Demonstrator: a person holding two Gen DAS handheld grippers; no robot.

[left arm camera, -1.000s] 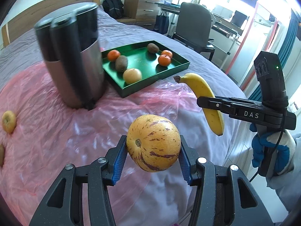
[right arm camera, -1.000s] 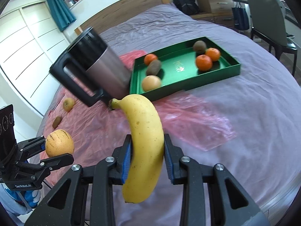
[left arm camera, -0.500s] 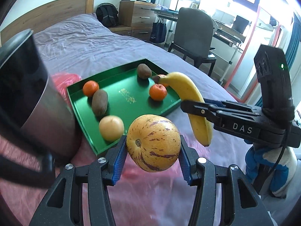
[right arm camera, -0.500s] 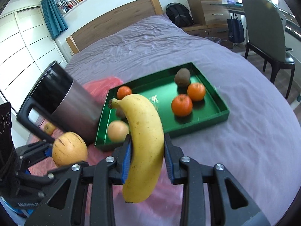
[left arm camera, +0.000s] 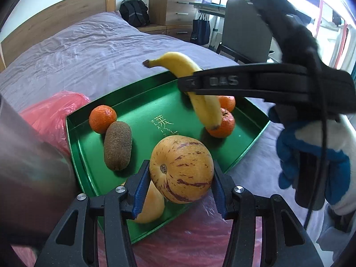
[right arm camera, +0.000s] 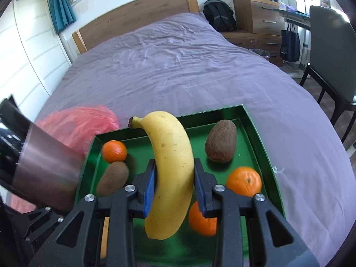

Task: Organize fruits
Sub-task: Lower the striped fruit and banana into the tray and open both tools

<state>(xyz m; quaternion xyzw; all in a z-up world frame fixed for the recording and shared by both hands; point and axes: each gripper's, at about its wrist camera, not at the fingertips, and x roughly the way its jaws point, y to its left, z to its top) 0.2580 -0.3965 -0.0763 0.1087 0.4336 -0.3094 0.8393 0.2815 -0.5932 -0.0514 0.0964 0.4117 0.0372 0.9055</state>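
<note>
My left gripper is shut on a yellow melon with purple streaks, held over the near part of the green tray. My right gripper is shut on a yellow banana, hanging above the middle of the green tray. In the left wrist view the banana and the right gripper's arm cross above the tray's far right. In the tray lie tangerines, kiwis and a pale round fruit, partly hidden under the melon.
A steel jug with a black handle stands close at the tray's left. A pink plastic sheet lies under and beside it. The tray sits on a purple bed. A chair, a drawer unit and a backpack stand beyond. A gloved hand holds the right gripper.
Both grippers have moved from over the pink sheet to over the green tray, each still holding its fruit. The jug has slid to the left edge of both views.
</note>
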